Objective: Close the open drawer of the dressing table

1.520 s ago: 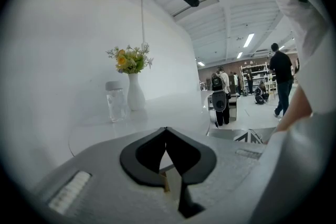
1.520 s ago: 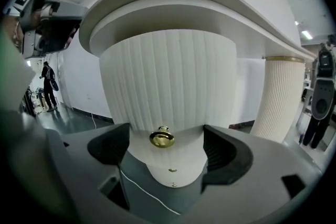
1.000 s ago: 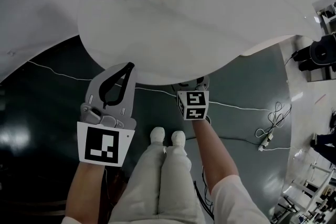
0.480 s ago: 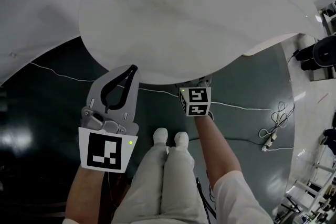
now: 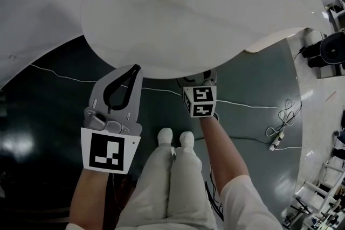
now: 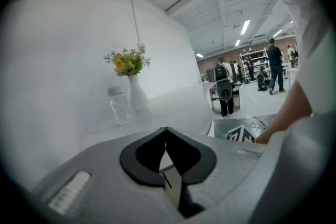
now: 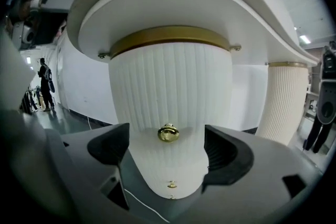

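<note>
**Right gripper lined up on the drawer front; closing push not yet made**
Head view: the left gripper [image 5: 133, 69] hangs in front of the dressing table [image 5: 215, 19], tips together, holding nothing. The right gripper [image 5: 200, 81] reaches under the tabletop's rim, which hides the drawer. Left gripper view: the left gripper's [image 6: 166, 134] jaws meet at the tips, empty; a vase [image 6: 137, 98] and a jar [image 6: 118, 107] stand on the top beyond. Right gripper view: the right gripper's [image 7: 168, 150] jaws stand wide, empty, either side of the gold knob [image 7: 168, 134] on the fluted drawer front [image 7: 170, 81]. How far the drawer stands out cannot be judged. Risks: an off-centre push could skid a jaw off the curved fluting or snag the knob, and a hard shove could jolt the vase and jar.
</note>
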{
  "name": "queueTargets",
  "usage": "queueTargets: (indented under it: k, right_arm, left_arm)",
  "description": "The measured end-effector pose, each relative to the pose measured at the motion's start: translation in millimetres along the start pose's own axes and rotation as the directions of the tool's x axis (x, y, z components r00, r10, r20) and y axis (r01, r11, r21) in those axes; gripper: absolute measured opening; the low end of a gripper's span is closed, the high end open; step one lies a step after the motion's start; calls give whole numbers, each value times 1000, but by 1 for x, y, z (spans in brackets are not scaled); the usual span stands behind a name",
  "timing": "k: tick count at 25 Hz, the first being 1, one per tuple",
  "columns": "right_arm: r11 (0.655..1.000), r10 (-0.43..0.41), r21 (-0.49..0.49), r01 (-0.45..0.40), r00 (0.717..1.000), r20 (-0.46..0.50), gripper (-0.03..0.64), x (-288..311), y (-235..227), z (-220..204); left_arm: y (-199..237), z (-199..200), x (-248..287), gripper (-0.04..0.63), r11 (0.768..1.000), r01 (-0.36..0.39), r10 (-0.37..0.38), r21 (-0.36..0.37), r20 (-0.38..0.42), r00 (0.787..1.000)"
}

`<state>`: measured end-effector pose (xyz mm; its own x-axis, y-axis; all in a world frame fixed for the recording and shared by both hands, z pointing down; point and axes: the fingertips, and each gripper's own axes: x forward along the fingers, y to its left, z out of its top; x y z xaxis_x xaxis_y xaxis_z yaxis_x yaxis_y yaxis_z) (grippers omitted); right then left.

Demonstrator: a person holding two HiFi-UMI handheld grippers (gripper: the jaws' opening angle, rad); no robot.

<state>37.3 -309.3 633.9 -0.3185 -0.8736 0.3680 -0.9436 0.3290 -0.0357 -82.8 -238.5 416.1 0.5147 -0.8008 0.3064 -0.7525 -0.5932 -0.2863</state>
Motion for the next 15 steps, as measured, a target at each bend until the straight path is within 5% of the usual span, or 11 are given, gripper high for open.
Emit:
queueTargets:
  k: [15]
  right_arm:
    - [998,53,-19,-55,992,-113,440,-73,12,35]
  left_arm:
    - [0,39,-28,17,998,-14,16,-58,30,999]
